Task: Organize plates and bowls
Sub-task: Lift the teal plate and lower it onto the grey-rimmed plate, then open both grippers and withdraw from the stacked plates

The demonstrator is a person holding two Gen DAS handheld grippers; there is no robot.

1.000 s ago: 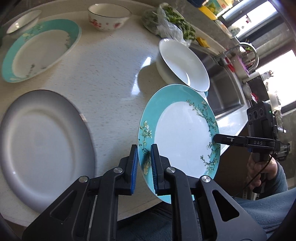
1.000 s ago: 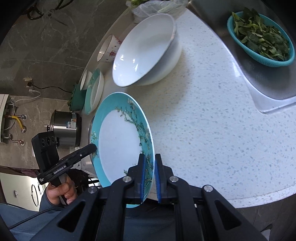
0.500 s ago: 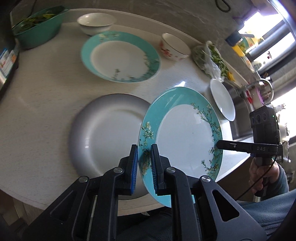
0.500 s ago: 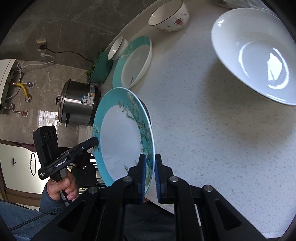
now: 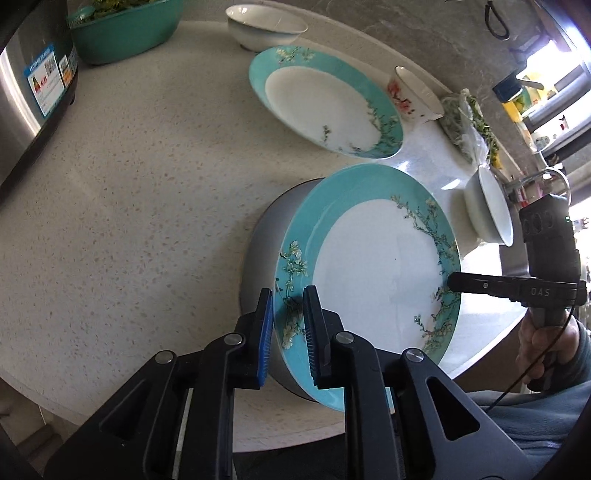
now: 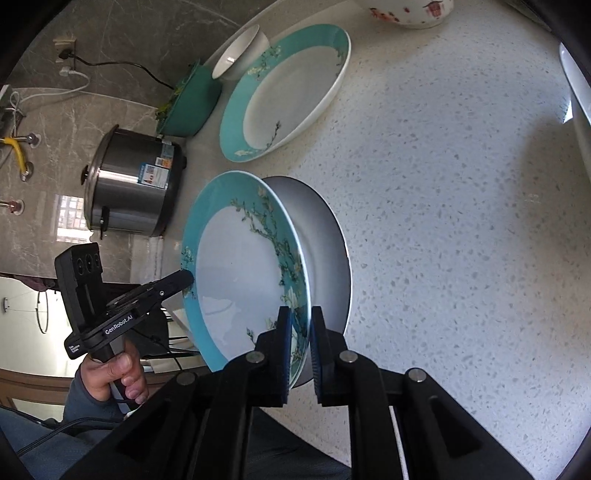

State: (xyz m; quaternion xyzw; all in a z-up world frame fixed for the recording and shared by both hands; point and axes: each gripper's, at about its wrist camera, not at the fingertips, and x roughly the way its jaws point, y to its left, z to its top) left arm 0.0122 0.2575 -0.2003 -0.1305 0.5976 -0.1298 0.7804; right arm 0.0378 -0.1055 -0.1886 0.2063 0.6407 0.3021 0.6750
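Observation:
A teal-rimmed plate with a blossom pattern (image 5: 369, 266) (image 6: 236, 280) hangs tilted on edge just above a grey plate (image 5: 269, 229) (image 6: 325, 236) lying on the counter. My left gripper (image 5: 288, 332) grips its near rim between the blue pads, and its jaws are opening slightly with the rim still between them. My right gripper (image 6: 297, 332) is shut on the opposite rim. Each gripper shows in the other's view, the right gripper (image 5: 452, 282) and the left gripper (image 6: 186, 275). A second teal plate (image 5: 325, 107) (image 6: 284, 92) lies flat farther back.
A small white bowl (image 5: 266, 29) and a flowered bowl (image 5: 413, 96) stand beyond the far teal plate. A white deep bowl (image 5: 487, 206) sits near the sink. A steel cooker (image 5: 29, 92), a green basin (image 5: 125, 33) and bagged greens (image 5: 469, 122) line the edges.
Both grippers carried the teal plate leftward across the counter, from near the white deep bowl to over the grey plate. The cooker and green basin have come into view.

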